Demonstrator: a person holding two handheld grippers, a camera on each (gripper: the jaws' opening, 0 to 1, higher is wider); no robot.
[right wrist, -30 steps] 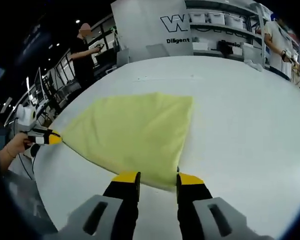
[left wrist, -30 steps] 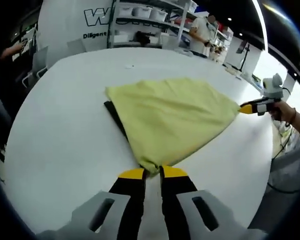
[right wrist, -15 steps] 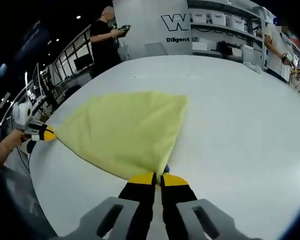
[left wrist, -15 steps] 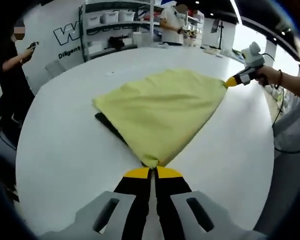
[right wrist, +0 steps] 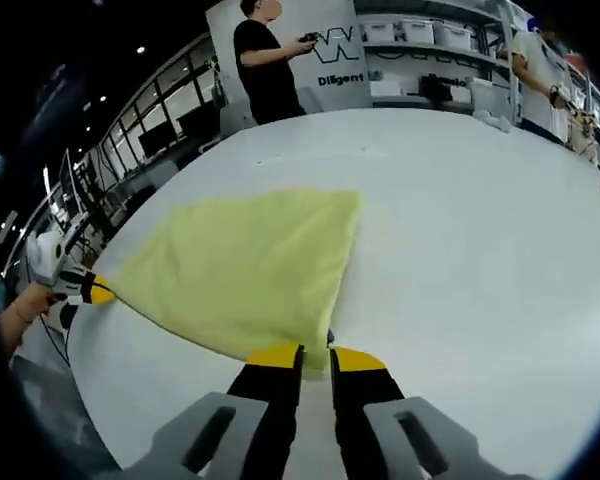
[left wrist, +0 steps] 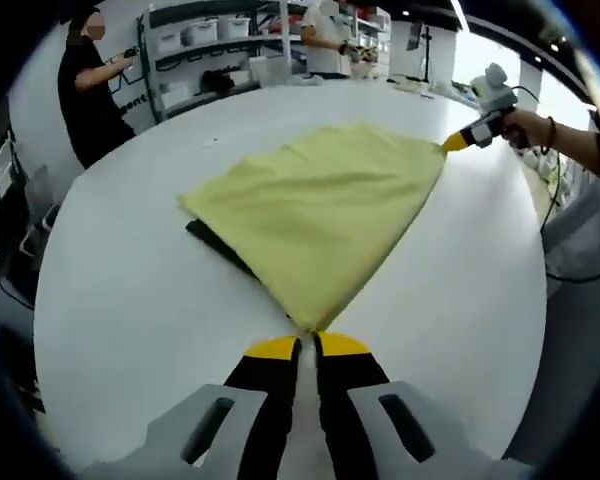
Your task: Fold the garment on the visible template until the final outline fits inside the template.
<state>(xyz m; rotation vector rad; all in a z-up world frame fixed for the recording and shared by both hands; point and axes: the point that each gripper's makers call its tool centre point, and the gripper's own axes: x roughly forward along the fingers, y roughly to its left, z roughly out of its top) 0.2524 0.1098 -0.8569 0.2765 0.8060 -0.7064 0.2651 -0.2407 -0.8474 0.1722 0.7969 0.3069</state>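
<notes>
- The yellow garment (left wrist: pixel 320 215) lies spread on the white tabletop (left wrist: pixel 130 300), drawn out to a corner at each claw and stretched between them.
- In the left gripper view, the left claw (left wrist: pixel 307 346) is clenched on the near corner of the garment; its yellow-tipped jaws stand nearly together with the cloth pinched between them.
- From that corner the garment widens away from the camera, and its long axis runs from the left claw up and to the right toward the far corner.
- At that far corner the right claw (left wrist: pixel 458 140) shows, held by a person's hand (left wrist: pixel 528 125), with its yellow tip touching the cloth.
- A dark template (left wrist: pixel 220 248) shows as a narrow strip under the garment's left edge; most of it is covered.
- In the right gripper view, the right claw (right wrist: pixel 304 356) is clenched on the garment (right wrist: pixel 245 270) at its near corner, jaws close together around the cloth.
- There the garment tapers leftward to a point at the left claw (right wrist: pixel 98 293), held by a hand (right wrist: pixel 25 305) at the tabletop's edge.
- A person in black (right wrist: pixel 268 60) stands beyond the tabletop (right wrist: pixel 460 220), near shelving with boxes (right wrist: pixel 430 50).
</notes>
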